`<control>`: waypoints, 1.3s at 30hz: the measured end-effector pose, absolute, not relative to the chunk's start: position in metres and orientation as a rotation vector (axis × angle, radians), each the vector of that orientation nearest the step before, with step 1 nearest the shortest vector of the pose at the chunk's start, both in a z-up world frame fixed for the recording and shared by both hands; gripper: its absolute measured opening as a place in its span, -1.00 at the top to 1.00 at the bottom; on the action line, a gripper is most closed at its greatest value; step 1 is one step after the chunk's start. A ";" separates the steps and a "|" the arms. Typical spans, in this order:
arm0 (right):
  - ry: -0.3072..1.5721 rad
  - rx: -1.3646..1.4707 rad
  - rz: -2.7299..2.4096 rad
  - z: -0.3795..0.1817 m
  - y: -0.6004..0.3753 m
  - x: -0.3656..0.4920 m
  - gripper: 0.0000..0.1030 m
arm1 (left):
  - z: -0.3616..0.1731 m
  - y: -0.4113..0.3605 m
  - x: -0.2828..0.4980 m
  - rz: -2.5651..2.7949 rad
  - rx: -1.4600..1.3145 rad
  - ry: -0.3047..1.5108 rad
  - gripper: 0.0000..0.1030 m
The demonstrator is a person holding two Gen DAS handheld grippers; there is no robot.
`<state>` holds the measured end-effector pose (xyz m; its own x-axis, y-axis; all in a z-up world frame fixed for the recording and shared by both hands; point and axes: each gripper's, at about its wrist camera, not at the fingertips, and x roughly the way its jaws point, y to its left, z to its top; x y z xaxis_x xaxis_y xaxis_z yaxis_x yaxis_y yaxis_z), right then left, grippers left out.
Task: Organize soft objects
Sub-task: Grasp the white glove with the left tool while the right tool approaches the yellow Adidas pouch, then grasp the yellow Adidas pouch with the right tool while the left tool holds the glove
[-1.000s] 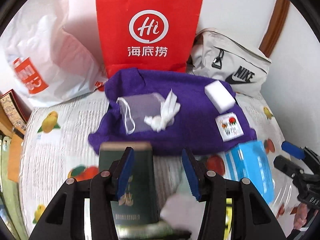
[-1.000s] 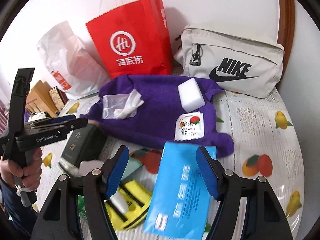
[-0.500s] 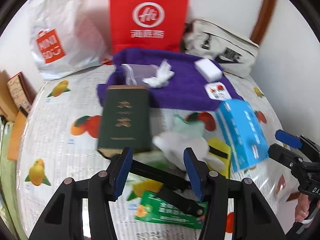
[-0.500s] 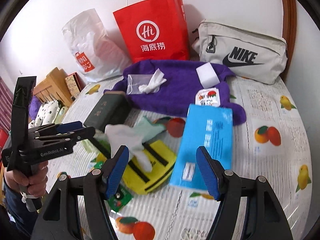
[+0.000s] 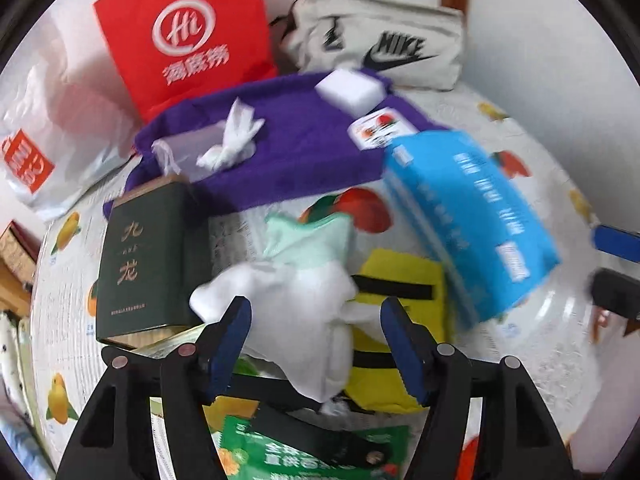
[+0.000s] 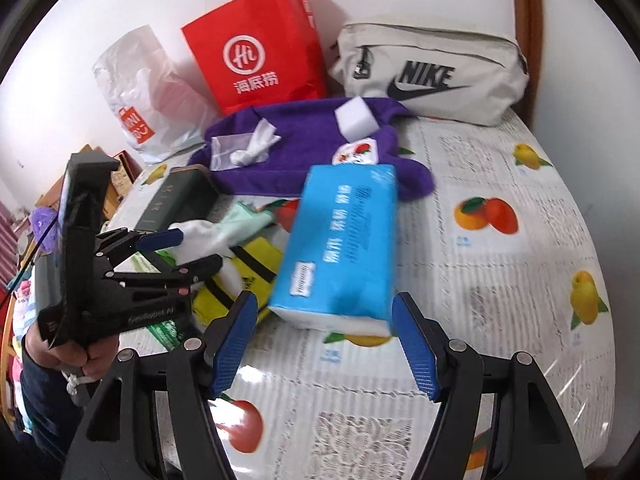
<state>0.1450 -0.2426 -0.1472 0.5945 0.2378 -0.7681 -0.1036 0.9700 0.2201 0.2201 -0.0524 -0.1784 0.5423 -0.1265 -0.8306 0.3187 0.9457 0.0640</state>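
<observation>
The blue tissue pack (image 6: 340,240), the biggest soft thing near my grippers, lay straight ahead of my right gripper (image 6: 324,340), its near short end just beyond the blue pads and its long axis running away from me toward the purple cloth (image 6: 304,148), so roughly in line with the way that gripper pointed. The right jaws stood wide, apart on either side of that near end, with nothing pressed between them. The white cloth wad (image 5: 296,312), smaller, lay partly over a pale green cloth (image 5: 308,236) and a yellow pouch (image 5: 396,320), directly before my left gripper (image 5: 316,336). Its bulk sat between the left pads, which were opening and, as far as I could see through the blur, not squeezing it. I judged each hand had its own nearer target: right for the pack, left for the wad. The dark green box (image 5: 148,256) stood just left of the wad.
</observation>
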 end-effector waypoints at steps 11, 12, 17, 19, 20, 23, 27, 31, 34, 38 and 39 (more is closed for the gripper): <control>0.933 0.169 0.206 -0.157 -0.247 0.149 -0.35 | -0.181 -0.044 0.229 -0.326 0.129 0.998 0.82; 0.928 0.169 0.206 -0.156 -0.247 0.149 -0.35 | -0.173 -0.042 0.225 -0.350 0.112 0.976 0.82; 0.912 0.170 0.214 -0.150 -0.245 0.146 -0.35 | -0.138 -0.038 0.211 -0.355 0.104 0.893 0.83; 0.908 0.163 0.223 -0.148 -0.241 0.144 -0.35 | -0.127 -0.032 0.204 -0.355 0.078 0.874 0.83; 0.904 0.158 0.231 -0.146 -0.238 0.142 -0.35 | -0.124 -0.029 0.203 -0.362 0.058 0.871 0.84; 0.896 0.141 0.249 -0.143 -0.231 0.138 -0.35 | -0.111 -0.022 0.193 -0.367 0.021 0.843 0.85; 0.881 0.132 0.275 -0.138 -0.223 0.130 -0.35 | -0.101 -0.013 0.178 -0.352 0.015 0.820 0.85; 0.881 0.120 0.289 -0.139 -0.216 0.123 -0.35 | -0.117 0.001 0.167 -0.317 0.016 0.858 0.85; 0.894 0.111 0.295 -0.144 -0.213 0.121 -0.35 | -0.134 0.008 0.162 -0.311 -0.006 0.899 0.85; 0.908 0.107 0.310 -0.149 -0.207 0.122 -0.35 | -0.158 0.009 0.161 -0.311 -0.015 0.954 0.84; 0.910 0.104 0.316 -0.150 -0.205 0.123 -0.35 | -0.162 0.009 0.161 -0.302 -0.016 0.960 0.83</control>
